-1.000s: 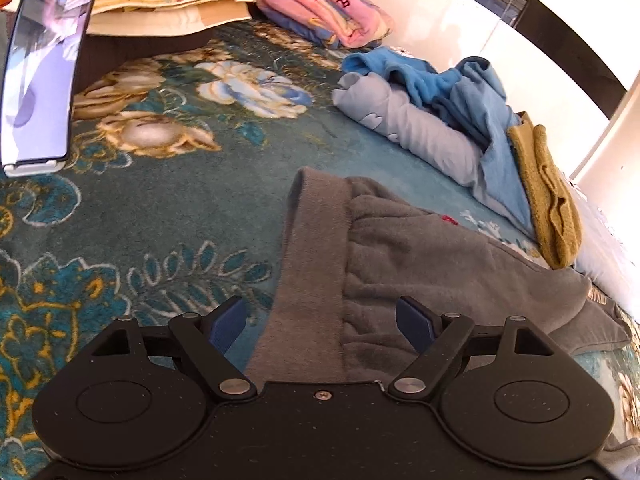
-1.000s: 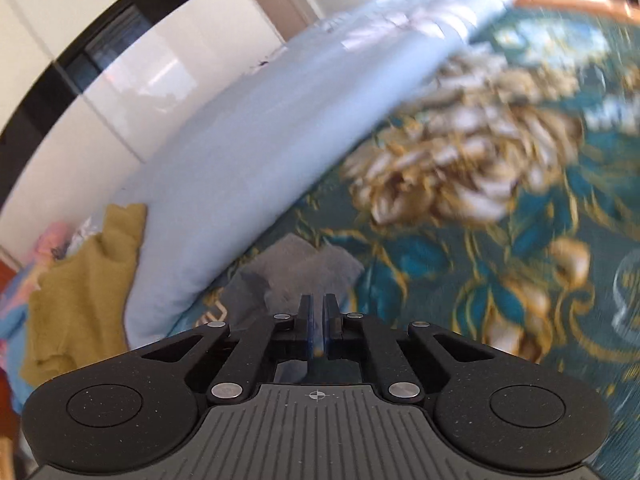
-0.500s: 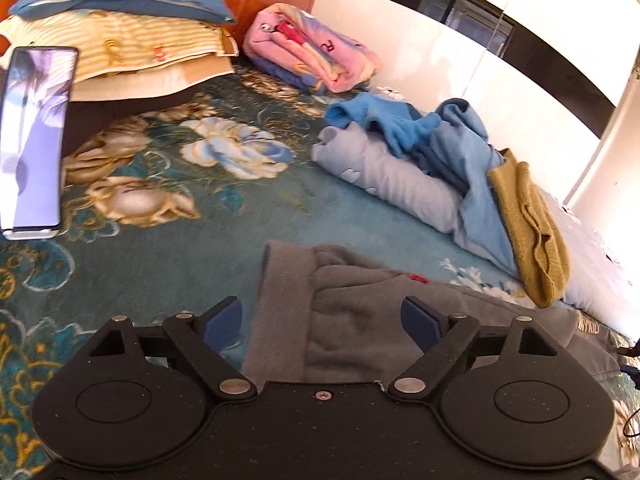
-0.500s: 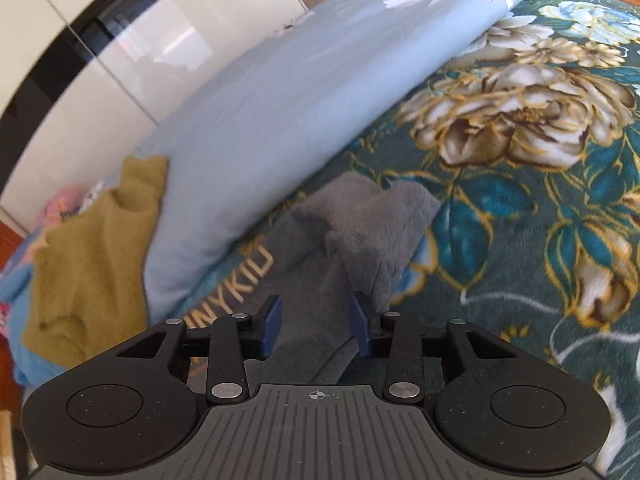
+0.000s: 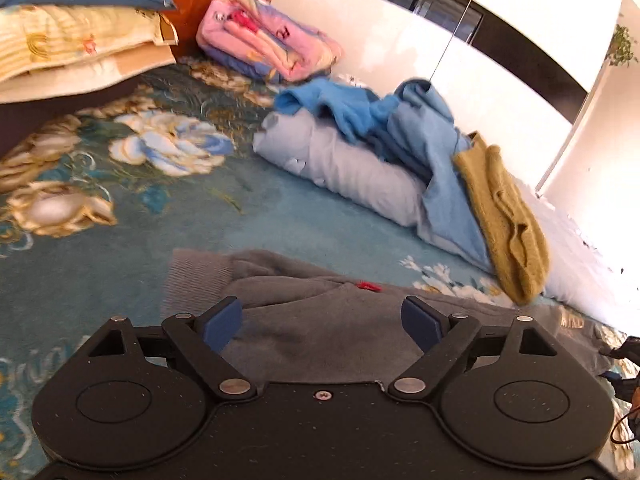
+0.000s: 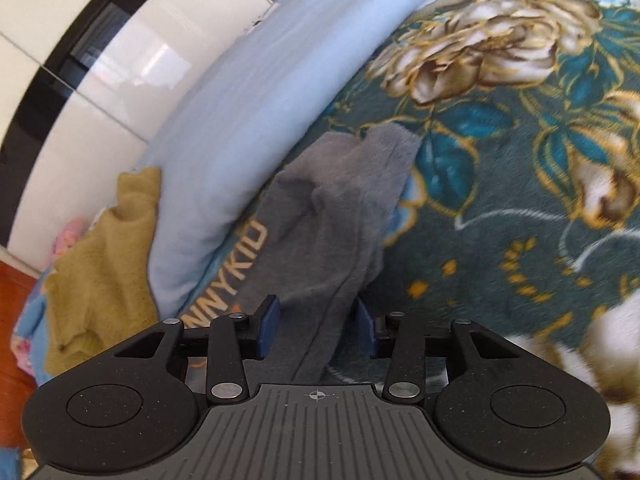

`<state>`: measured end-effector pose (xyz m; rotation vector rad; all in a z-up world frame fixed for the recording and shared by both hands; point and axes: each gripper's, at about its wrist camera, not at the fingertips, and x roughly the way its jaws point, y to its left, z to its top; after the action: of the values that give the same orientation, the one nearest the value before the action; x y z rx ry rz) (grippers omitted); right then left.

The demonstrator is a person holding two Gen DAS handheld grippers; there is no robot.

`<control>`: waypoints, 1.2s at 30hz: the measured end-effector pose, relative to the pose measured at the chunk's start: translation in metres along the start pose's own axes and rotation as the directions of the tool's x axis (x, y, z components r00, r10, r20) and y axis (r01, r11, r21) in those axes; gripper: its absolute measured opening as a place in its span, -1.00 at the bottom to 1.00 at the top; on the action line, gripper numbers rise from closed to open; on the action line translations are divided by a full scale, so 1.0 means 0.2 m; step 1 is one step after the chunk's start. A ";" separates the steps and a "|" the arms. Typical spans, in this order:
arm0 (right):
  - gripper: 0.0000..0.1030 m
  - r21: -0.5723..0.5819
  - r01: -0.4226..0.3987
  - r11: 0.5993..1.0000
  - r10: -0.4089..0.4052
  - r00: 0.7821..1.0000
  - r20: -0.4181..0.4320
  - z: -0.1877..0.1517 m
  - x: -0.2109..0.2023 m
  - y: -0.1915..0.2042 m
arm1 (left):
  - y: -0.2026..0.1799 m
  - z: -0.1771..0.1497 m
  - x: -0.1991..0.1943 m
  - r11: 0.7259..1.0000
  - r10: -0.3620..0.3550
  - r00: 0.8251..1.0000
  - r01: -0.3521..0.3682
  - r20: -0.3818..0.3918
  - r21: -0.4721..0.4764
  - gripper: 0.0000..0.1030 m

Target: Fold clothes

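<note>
Grey sweatpants (image 5: 304,320) lie on the teal floral bedspread (image 5: 100,240), waistband end in the left wrist view, a red tag (image 5: 369,286) on them. My left gripper (image 5: 322,322) is open, its blue pads apart just above the waist part. In the right wrist view the leg end of the pants (image 6: 340,216), with pale lettering, lies folded over itself. My right gripper (image 6: 318,320) is open, with the grey leg fabric between its pads, not clamped.
A rolled pale blue quilt (image 5: 348,168) with blue clothes (image 5: 400,120) and a mustard sweater (image 5: 504,216) lies beyond the pants. A pink folded blanket (image 5: 268,48) and stacked pillows (image 5: 68,48) are at the headboard. The pale blue quilt (image 6: 256,92) and mustard sweater (image 6: 100,248) flank the pants leg.
My right gripper has opened and let go of the pants leg, which now lies on the bed. My left gripper, still open, has drawn back and tilted up from the waistband.
</note>
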<state>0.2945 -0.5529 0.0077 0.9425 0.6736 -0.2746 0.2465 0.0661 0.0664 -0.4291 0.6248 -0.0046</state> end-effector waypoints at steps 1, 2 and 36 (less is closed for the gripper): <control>-0.53 0.012 -0.023 1.000 0.023 1.000 -0.010 -0.01 0.01 0.00 | 0.00 0.00 0.03 1.000 -0.003 1.000 0.003 -0.008 -0.012 0.67; -0.77 0.021 -0.040 0.999 0.040 0.999 -0.025 -0.01 0.03 0.00 | 0.01 0.01 0.07 0.999 0.002 1.000 -0.002 -0.015 -0.037 0.67; 0.86 -0.281 0.007 0.960 0.051 0.978 0.200 -0.35 -1.23 -0.37 | 0.21 -0.14 -0.61 0.997 0.006 1.000 -0.007 -0.014 -0.078 0.78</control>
<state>0.0405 -0.5550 0.0877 0.6391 0.4953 -0.2455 0.1269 0.1090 0.0986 -0.5029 0.6419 0.0232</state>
